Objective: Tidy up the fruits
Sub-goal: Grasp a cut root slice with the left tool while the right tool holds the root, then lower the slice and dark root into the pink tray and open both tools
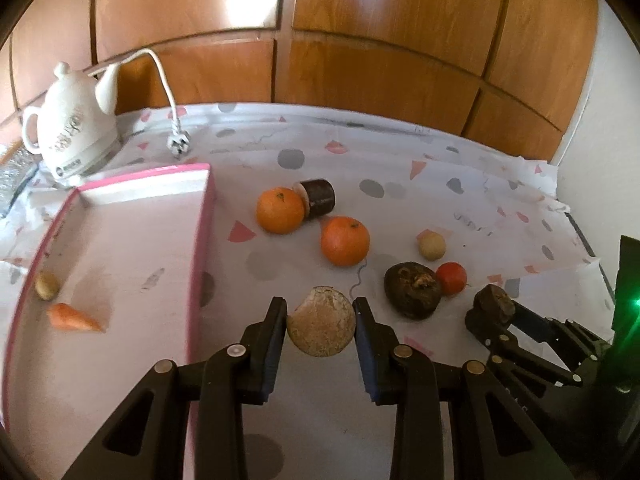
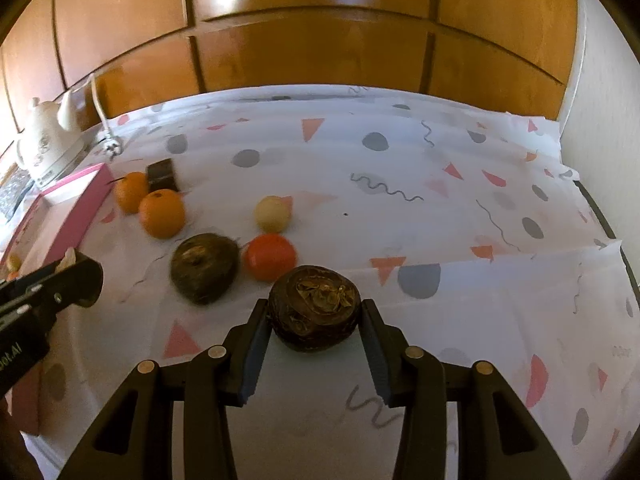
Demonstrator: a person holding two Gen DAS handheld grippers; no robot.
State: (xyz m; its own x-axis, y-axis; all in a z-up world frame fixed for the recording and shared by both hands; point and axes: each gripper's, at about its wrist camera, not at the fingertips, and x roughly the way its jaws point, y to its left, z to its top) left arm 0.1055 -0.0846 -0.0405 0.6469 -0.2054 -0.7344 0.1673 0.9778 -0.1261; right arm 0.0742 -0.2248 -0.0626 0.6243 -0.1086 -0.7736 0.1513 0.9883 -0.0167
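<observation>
My left gripper (image 1: 321,306) is shut on a round tan fruit (image 1: 321,322), held just right of the pink tray (image 1: 202,240). My right gripper (image 2: 314,308) is shut on a dark brown fruit (image 2: 314,314) above the table; it also shows in the left wrist view (image 1: 494,300). On the cloth lie two oranges (image 1: 280,210) (image 1: 345,240), another dark brown fruit (image 1: 412,288), a red tomato (image 1: 451,278) and a small pale round fruit (image 1: 432,245). The tray holds a carrot (image 1: 74,317) and a small potato (image 1: 47,285).
A white kettle (image 1: 74,136) with its cord and plug (image 1: 178,146) stands behind the tray. A dark cylindrical jar (image 1: 318,197) lies against the far orange. Wooden cabinet doors (image 1: 360,60) back the table; a wall (image 1: 612,120) bounds it on the right.
</observation>
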